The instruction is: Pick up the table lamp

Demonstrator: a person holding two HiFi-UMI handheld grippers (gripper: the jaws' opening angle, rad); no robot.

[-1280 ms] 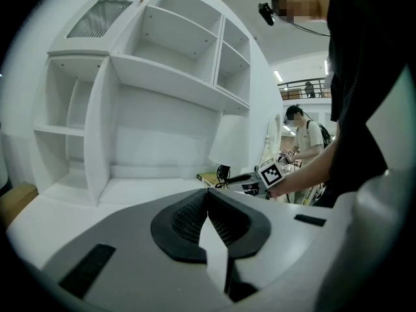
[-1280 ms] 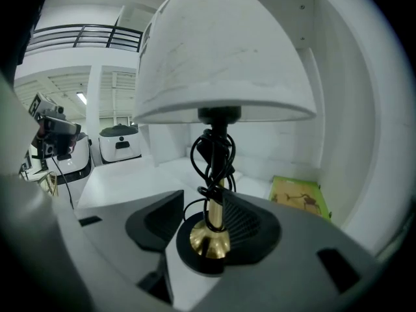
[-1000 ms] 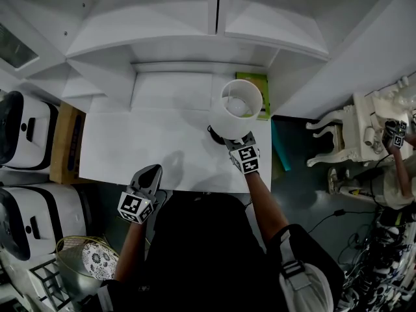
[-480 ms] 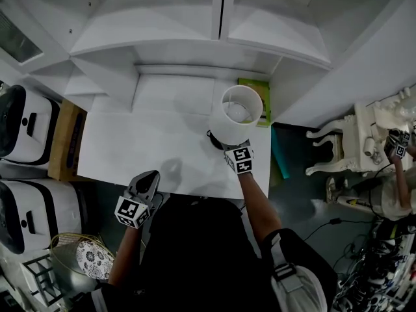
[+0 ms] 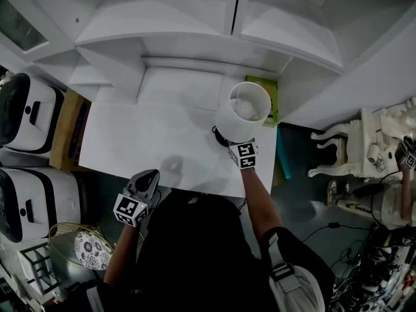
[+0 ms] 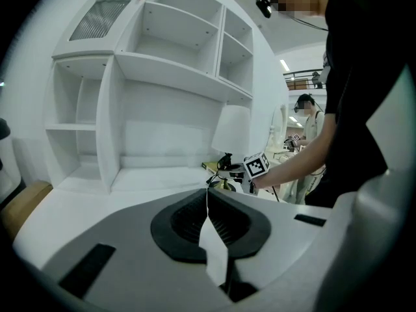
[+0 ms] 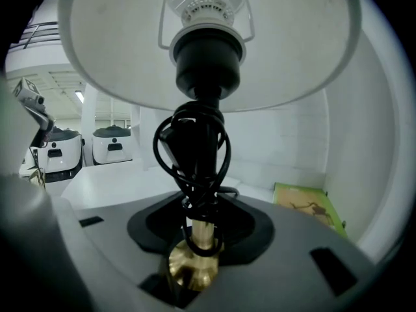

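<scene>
The white-shaded, brass-stemmed table lamp [image 5: 227, 125] stands at the far right corner of the white desk [image 5: 143, 142], just beside a flat green book [image 5: 272, 101]. Its shade holds a white bulb [image 5: 243, 110].

Your right gripper [image 7: 195, 242] has just been closing its jaws, and they now clamp the brass stem. Your left gripper [image 6: 208, 203] hangs at the near edge with its jaws together and nothing between them.

No word, number or brand can be read. The left cube [image 5: 132, 210] on the left tool [image 5: 149, 177], lower left of the head view, and the right cube [image 5: 245, 155] on the right tool [image 5: 235, 143], near centre, bear only black-and-white square patterns. The green book [image 7: 305, 208], lower right of the right gripper view, shows a blurred brown figure.
</scene>
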